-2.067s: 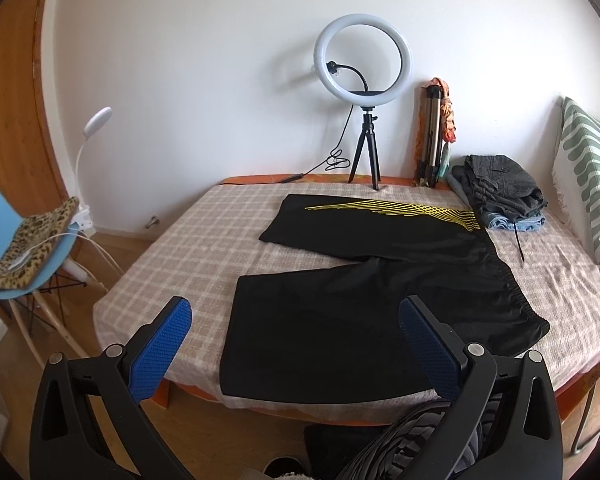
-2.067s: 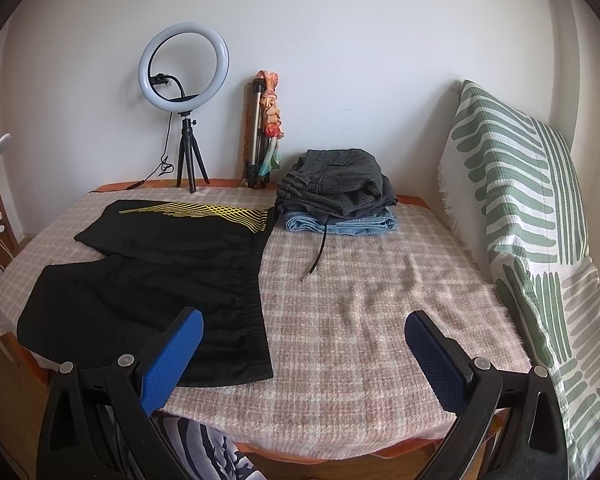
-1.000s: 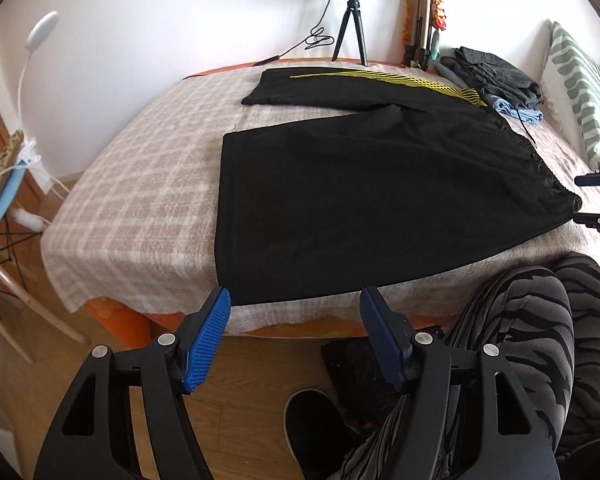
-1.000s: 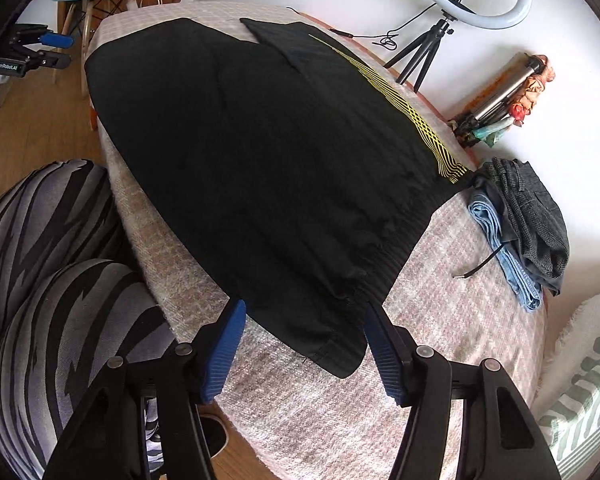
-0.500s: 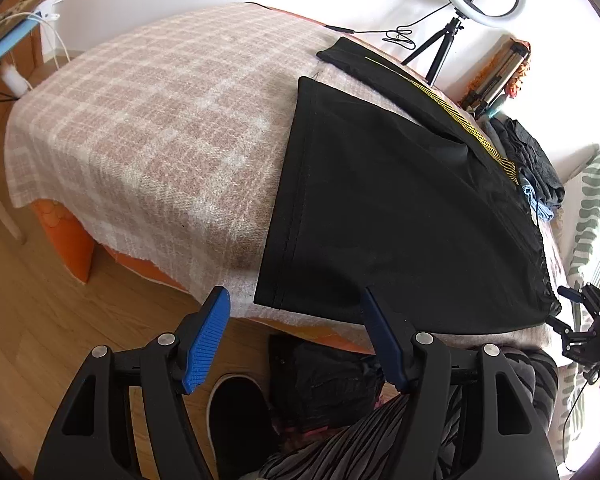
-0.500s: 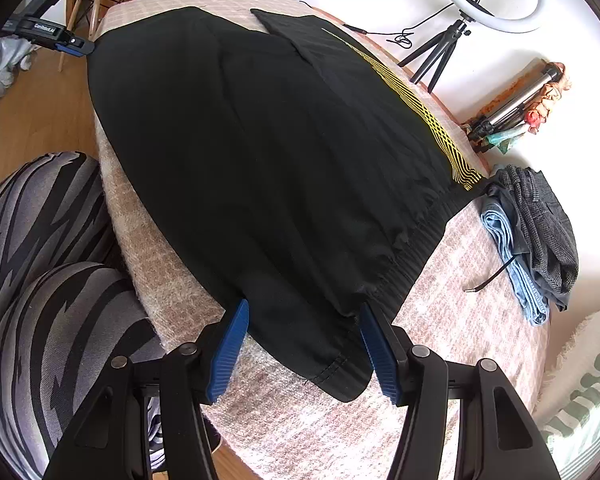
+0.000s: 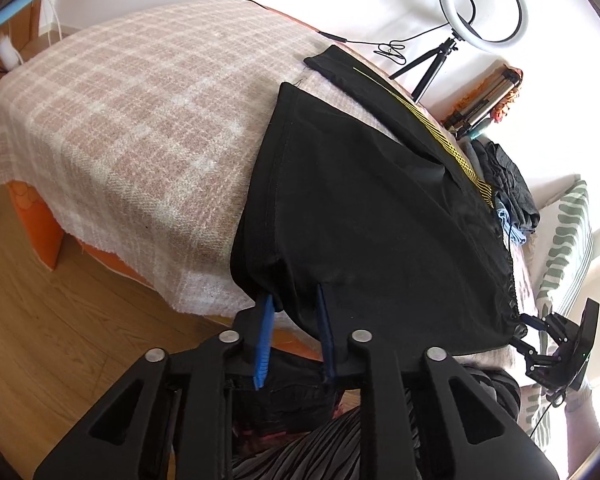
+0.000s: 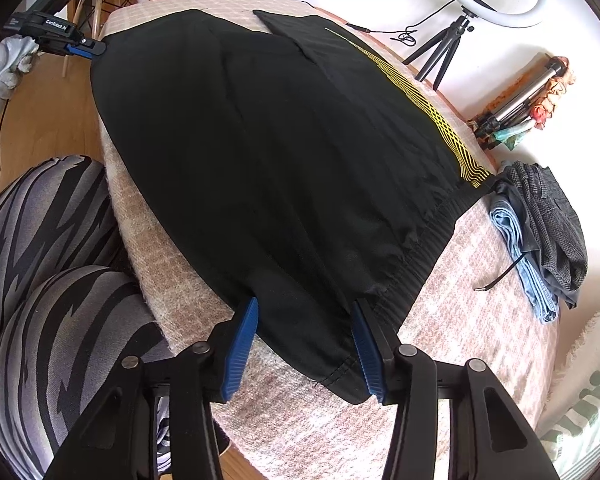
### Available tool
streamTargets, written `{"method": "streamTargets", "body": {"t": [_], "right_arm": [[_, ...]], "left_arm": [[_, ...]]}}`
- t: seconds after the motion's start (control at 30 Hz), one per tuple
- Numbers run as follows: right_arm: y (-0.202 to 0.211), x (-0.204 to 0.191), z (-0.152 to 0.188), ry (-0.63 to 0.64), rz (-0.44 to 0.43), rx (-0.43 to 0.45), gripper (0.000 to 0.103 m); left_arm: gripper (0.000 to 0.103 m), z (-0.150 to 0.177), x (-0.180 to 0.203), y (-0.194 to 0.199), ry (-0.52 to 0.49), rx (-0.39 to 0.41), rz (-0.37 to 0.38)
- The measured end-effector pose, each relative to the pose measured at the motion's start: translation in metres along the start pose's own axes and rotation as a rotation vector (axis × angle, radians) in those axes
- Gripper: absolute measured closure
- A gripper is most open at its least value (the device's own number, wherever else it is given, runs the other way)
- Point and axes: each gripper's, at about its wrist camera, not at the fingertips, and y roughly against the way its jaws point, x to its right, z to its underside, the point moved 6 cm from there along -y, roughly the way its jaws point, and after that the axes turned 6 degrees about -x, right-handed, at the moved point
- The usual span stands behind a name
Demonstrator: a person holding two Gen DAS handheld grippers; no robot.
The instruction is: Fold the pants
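Note:
Black pants (image 7: 364,208) with a yellow side stripe lie spread on the checked blanket of a bed (image 7: 132,120). My left gripper (image 7: 294,304) is at the near leg's hem corner by the bed's front edge, its blue pads narrowed with a fold of the fabric between them. My right gripper (image 8: 306,316) is at the waistband corner of the pants (image 8: 284,152), its pads still apart with the cloth lying between them. Each gripper also shows at the edge of the other's view: the right one (image 7: 540,326), the left one (image 8: 88,48).
A stack of folded clothes (image 8: 540,232) lies at the far right of the bed. A ring light on a tripod (image 7: 480,4) and a folded tripod (image 8: 520,96) stand by the wall. A green striped pillow (image 7: 564,248) is on the right. My striped-trousered legs (image 8: 48,280) are against the bed's front edge.
Both grippers have moved forward onto the near edge of the pants. The left pads have closed in on the hem corner; the right pads have narrowed around the waistband corner.

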Motion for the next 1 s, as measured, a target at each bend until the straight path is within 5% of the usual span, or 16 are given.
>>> {"method": "streamTargets", "body": {"t": [0.27, 0.53, 0.6, 0.67, 1.0], "right_arm": [[0.002, 0.002, -0.007, -0.023, 0.017, 0.016, 0.100], [0.025, 0.028, -0.026, -0.089, 0.018, 0.074, 0.103], [0.028, 0.027, -0.026, -0.079, -0.026, 0.077, 0.095], [0.031, 0.023, -0.024, -0.052, -0.026, 0.082, 0.065], [0.014, -0.015, -0.011, 0.058, -0.134, 0.030, 0.052]], "left_arm": [[0.100, -0.024, 0.017, 0.021, -0.034, 0.097, 0.006], [0.101, -0.065, 0.038, 0.034, -0.067, 0.168, 0.036], [0.101, -0.073, 0.044, 0.035, -0.079, 0.182, 0.036], [0.102, -0.084, 0.046, 0.037, -0.090, 0.201, 0.023], [0.102, -0.108, 0.042, 0.036, -0.117, 0.209, -0.024]]}}
